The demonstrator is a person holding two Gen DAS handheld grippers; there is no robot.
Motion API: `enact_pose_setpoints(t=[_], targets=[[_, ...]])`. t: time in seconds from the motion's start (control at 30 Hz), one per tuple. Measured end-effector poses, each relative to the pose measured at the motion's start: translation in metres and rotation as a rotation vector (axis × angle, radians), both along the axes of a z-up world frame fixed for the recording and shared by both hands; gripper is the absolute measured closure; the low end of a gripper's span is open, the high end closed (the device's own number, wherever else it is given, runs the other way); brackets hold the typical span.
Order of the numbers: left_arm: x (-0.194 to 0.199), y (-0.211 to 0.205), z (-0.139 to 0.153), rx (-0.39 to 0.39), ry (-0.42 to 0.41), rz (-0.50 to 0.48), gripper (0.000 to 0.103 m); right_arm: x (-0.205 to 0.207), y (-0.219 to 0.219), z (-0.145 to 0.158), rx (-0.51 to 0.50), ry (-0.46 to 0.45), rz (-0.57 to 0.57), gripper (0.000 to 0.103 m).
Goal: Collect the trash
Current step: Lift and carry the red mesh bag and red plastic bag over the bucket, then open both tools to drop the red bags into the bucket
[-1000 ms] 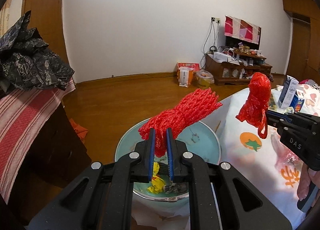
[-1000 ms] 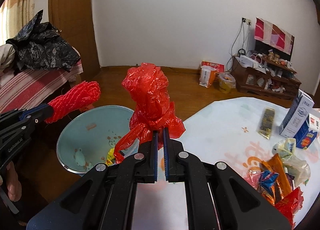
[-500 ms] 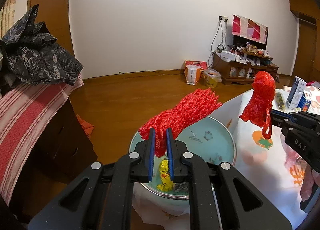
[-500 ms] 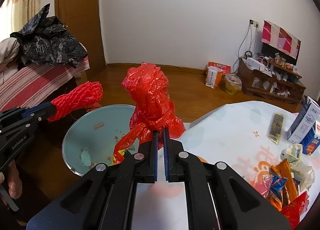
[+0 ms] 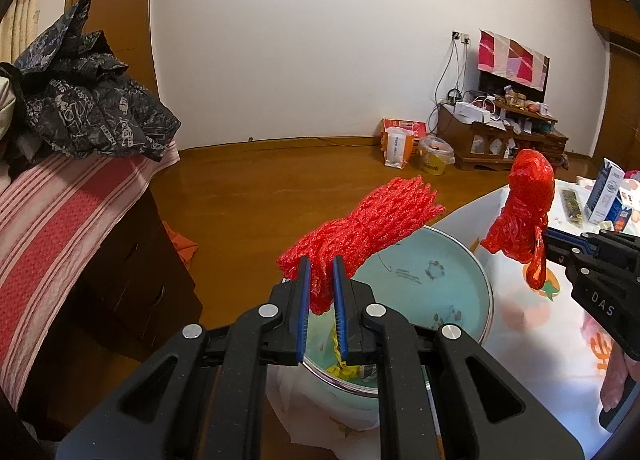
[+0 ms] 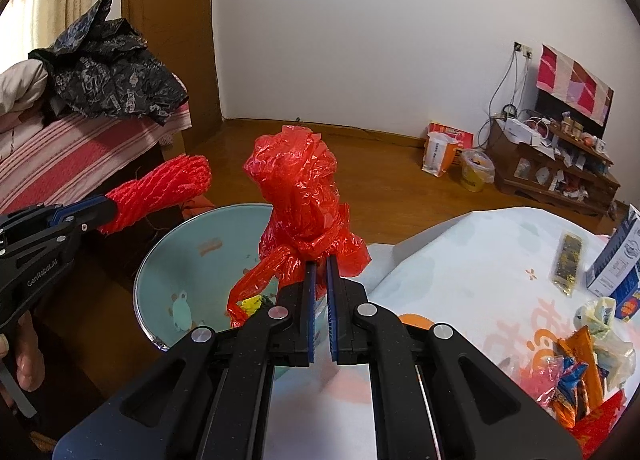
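We see first the table, which has a pale printed cloth and fills the right part of the right wrist view. Just beside its left edge stands the teal bin, round and open, with a white liner at its rim and some yellow wrappers at the bottom. On the far right of the table lies a pile of wrappers, orange, blue and red, and behind it a blue and white carton stands upright. We hold the left gripper above the near-left rim of the bin; its blue jaws are almost closed and pinch the lower end of a red mesh net, which sticks out forward and to the right from the fingertips, over the bin. We hold the right gripper at the edge between the bin and the table; its jaws are closed tightly on the knot of a red plastic bag, and the crumpled body of the bag stands up above the fingertips while one loose handle hangs down to the left, over the bin. The two red things are near each other but they do not touch.
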State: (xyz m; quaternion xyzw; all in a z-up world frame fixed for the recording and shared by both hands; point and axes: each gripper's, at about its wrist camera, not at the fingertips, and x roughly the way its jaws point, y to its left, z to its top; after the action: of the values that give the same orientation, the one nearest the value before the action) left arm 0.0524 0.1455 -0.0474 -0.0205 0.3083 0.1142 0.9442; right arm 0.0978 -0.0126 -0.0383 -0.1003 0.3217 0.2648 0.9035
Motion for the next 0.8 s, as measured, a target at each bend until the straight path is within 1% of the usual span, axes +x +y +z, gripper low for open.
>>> enact_pose_setpoints(t=[0.5,0.53,0.57,0.63,0.67,0.7,0.77,0.8], targets=[[0.003,0.004,-0.004,-0.016,0.009,0.001,0.091,0.002,0.013,-0.006,-0.018,0.009,0.028,0.097],[0.004,0.004,-0.006,-0.020,0.012,0.000,0.090,0.003,0.017,-0.008,-0.020,0.016,0.037,0.097],[0.004,0.003,-0.007,-0.024,0.015,-0.001,0.087,0.003,0.019,-0.009,-0.025,0.024,0.046,0.096],[0.006,0.004,-0.010,-0.034,0.025,-0.003,0.083,0.003,0.023,-0.011,-0.033,0.024,0.054,0.092],[0.007,0.004,-0.012,-0.037,0.030,-0.003,0.077,0.003,0.025,-0.013,-0.037,0.025,0.057,0.082],[0.008,0.004,-0.013,-0.041,0.033,-0.005,0.075,0.003,0.025,-0.014,-0.035,0.030,0.061,0.071],[0.009,0.003,-0.016,-0.052,0.046,-0.005,0.063,0.003,0.024,-0.017,-0.038,0.034,0.057,0.067],[0.009,0.004,-0.017,-0.053,0.046,-0.002,0.061,0.003,0.022,-0.017,-0.039,0.033,0.050,0.064]])
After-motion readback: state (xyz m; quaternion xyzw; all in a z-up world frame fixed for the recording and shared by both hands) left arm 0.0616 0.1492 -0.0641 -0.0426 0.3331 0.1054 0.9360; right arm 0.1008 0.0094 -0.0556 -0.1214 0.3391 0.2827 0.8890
